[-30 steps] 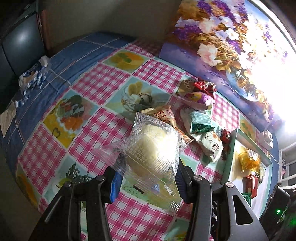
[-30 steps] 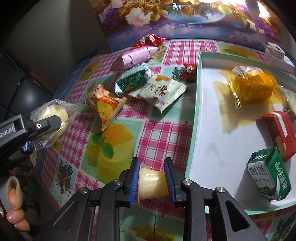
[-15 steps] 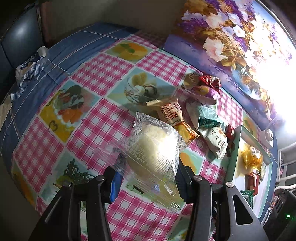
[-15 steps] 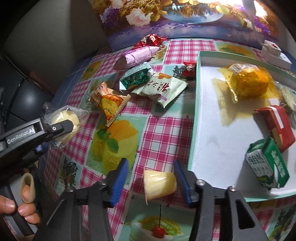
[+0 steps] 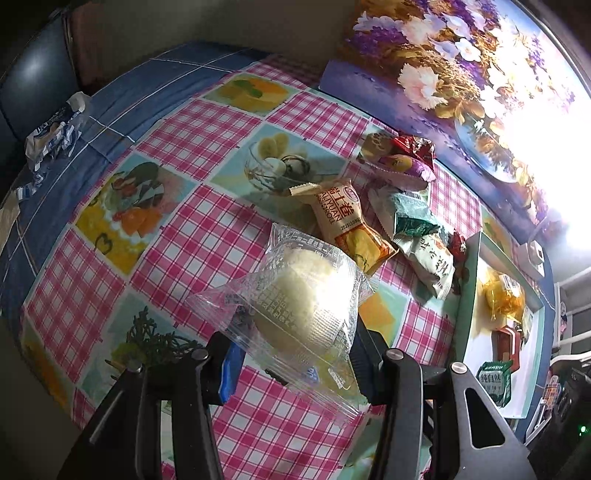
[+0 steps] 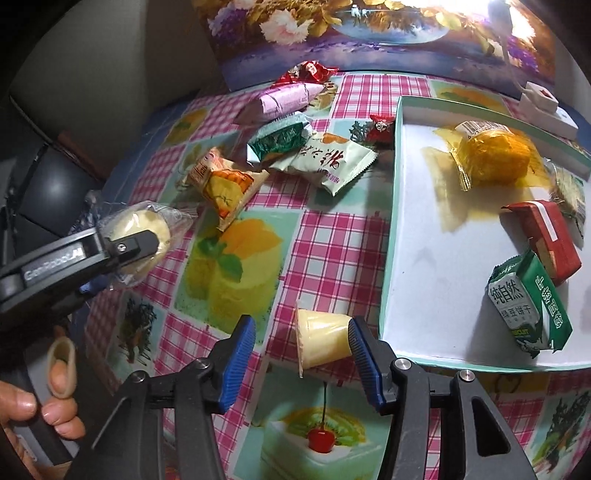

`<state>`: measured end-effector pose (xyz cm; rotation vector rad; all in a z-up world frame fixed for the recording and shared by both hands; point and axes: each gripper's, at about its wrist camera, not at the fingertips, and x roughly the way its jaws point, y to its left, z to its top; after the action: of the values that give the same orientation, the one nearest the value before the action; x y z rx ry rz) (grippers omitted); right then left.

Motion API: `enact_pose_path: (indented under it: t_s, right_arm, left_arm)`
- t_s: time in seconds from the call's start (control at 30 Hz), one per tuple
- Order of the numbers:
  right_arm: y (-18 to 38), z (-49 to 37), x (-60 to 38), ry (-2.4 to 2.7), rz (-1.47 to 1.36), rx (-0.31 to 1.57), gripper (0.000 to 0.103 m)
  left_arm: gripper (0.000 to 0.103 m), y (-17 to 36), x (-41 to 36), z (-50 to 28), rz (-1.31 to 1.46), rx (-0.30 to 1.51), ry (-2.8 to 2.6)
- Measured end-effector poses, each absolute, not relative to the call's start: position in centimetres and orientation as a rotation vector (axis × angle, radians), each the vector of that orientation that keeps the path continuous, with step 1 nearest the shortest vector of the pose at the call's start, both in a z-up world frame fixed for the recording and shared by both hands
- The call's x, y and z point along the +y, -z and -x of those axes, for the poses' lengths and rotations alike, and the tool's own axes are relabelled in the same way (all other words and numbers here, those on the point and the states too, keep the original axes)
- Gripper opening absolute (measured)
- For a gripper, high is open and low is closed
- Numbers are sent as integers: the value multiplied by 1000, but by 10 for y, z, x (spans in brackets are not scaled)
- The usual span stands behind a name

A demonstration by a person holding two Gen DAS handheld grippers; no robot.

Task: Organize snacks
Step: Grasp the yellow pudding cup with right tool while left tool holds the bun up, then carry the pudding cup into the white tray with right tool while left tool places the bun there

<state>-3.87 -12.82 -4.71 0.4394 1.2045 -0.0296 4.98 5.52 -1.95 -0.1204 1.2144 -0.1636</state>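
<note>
My left gripper (image 5: 295,354) is shut on a pale round cake in a clear wrapper (image 5: 299,299) and holds it above the tablecloth; it also shows in the right wrist view (image 6: 138,230). My right gripper (image 6: 301,345) is open. A yellow jelly cup (image 6: 323,338) lies on its side between the pads, against the right pad, just left of the white tray (image 6: 424,258). The tray holds an orange wrapped cake (image 6: 487,155), a red box (image 6: 543,238) and a green biscuit pack (image 6: 524,299).
Loose snacks lie on the checked cloth: an orange roll pack (image 6: 225,181), a green packet (image 6: 279,140), a white packet (image 6: 328,160), a pink packet (image 6: 284,99), red candies (image 6: 380,127). A flower picture (image 6: 369,33) stands behind. A white power strip (image 6: 546,107) lies beyond the tray.
My right gripper has opened and let go of the jelly cup, which now lies on the cloth. My left gripper has kept hold of the cake while drawing back slightly.
</note>
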Motion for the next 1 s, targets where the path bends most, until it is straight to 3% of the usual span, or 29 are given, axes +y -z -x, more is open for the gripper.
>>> enact_pose_path:
  t_s: [0.63, 0.7, 0.77, 1.0]
  right_arm:
    - [59, 33, -111, 8, -390, 1248, 58]
    - [61, 32, -110, 12, -373, 1254, 54]
    - [62, 32, -108, 12, -360, 1255, 40]
    - [60, 29, -100, 2, -313, 1246, 40]
  left_arm:
    - [52, 23, 62, -49, 144, 1226, 176]
    - [52, 24, 61, -49, 143, 1229, 180]
    - [52, 25, 61, -49, 142, 1230, 181]
    - [52, 24, 61, -48, 137, 1226, 184]
